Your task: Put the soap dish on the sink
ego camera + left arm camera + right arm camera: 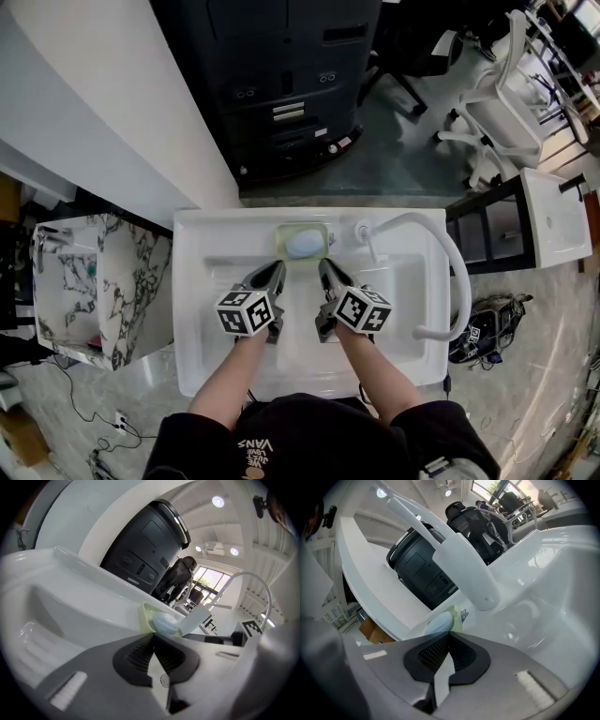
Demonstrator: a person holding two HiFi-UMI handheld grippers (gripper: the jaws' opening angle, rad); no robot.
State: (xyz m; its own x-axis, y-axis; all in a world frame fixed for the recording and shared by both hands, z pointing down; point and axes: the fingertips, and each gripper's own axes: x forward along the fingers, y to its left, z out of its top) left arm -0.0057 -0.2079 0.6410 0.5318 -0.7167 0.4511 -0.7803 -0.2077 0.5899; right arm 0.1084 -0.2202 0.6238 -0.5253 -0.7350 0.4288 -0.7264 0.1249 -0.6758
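A pale green soap dish [302, 232] with a light blue soap [303, 245] in it sits on the back rim of the white sink [202, 239]. My left gripper [278, 270] hangs over the basin, shut and holding nothing, its tips just short of the dish's front left corner. My right gripper [323, 267] is shut and empty too, near the front right corner. In the left gripper view the dish [146, 616] and soap [166, 623] lie just beyond the closed gripper [153, 637]. In the right gripper view the dish [458, 618] sits just past the closed gripper [450, 634].
A white arched faucet [448, 258] rises from the sink's back right and curves over its right side. A marble-patterned counter [127, 281] stands to the left, a large black machine [281, 84] behind the sink, and a dark shelf with a white basin [558, 216] to the right.
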